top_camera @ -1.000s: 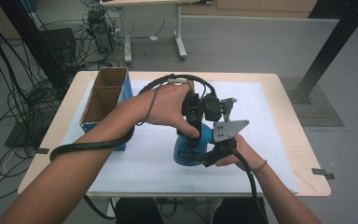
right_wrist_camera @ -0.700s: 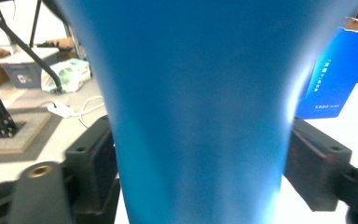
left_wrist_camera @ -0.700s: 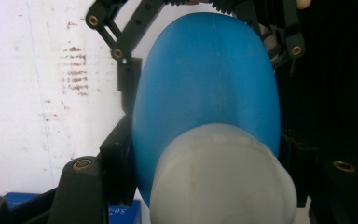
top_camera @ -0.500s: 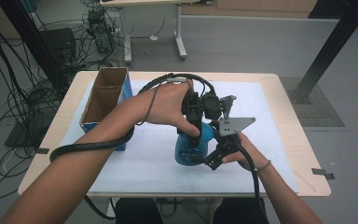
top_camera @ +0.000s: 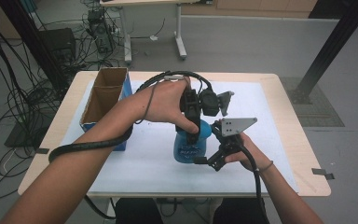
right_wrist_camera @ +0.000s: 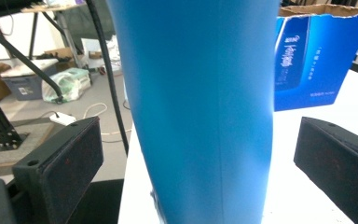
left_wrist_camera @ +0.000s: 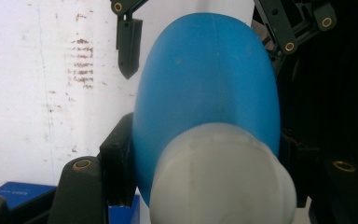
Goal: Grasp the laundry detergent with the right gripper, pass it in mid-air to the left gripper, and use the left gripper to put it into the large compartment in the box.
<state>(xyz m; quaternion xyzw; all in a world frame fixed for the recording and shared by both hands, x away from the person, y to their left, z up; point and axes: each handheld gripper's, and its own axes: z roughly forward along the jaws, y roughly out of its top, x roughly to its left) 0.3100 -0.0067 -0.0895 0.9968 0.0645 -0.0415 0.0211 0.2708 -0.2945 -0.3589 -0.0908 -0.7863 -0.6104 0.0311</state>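
A blue bottle (top_camera: 189,148) with a whitish cap (left_wrist_camera: 219,179) stands upright on the white mat (top_camera: 135,154). My left gripper (top_camera: 194,127) comes down from above and is shut on the bottle's upper part, its pads (left_wrist_camera: 116,161) pressing both sides of the blue bottle (left_wrist_camera: 205,84). My right gripper (top_camera: 208,160) is low at the bottle's right side. Its jaws have just opened. In the right gripper view both pads (right_wrist_camera: 63,170) stand apart from the bottle (right_wrist_camera: 200,102), which is between them untouched.
An open blue cardboard box (top_camera: 103,100) stands at the mat's left end, and the same box (right_wrist_camera: 317,56) appears behind the bottle. The wooden table (top_camera: 303,154) has bare rim around the mat. Cables and a stand crowd the floor at the far left.
The right gripper's jaws, closed against the bottle's lower body a second ago, have spread apart and let go. The left hand and the bottle stayed put.
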